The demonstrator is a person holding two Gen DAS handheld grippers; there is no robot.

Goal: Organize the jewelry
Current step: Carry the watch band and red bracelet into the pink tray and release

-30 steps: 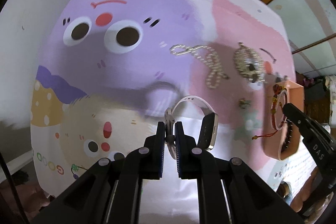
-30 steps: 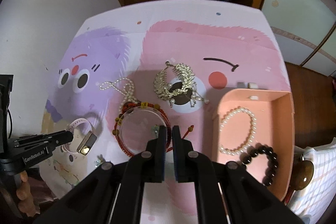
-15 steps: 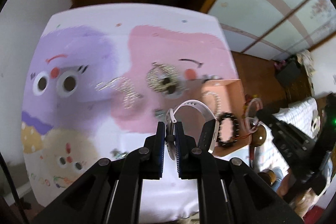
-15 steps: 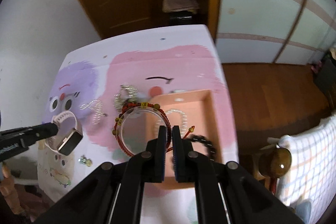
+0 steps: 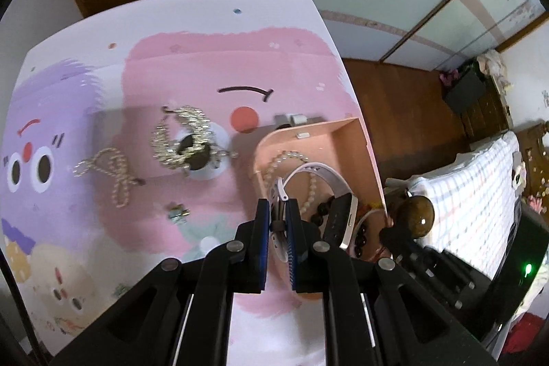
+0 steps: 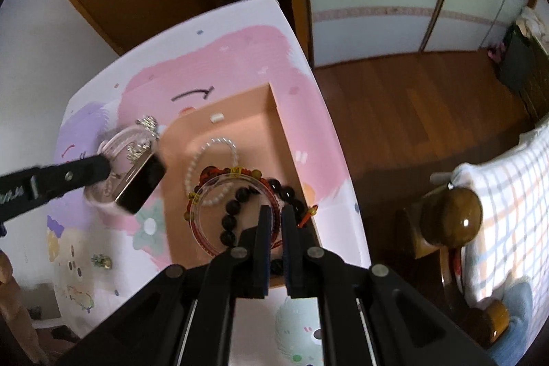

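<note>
Pinching the watch [image 5: 338, 211] by its pale strap, the left gripper [image 5: 278, 222] holds it over the near end of the box [image 5: 367, 139]; its case hangs to one side, so it is likely top-heavy and prone to swing. The right gripper [image 6: 277, 222] is clamped on the thin red bracelet [image 6: 219, 194], a light, stiff hoop, above the pearls [image 6: 206, 160] and dark beads [image 6: 233, 211] lying inside the box

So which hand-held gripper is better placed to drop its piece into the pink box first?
Probably the right hand-held gripper: its red bracelet hangs over the pink box, while the watch hangs beside it.
</note>
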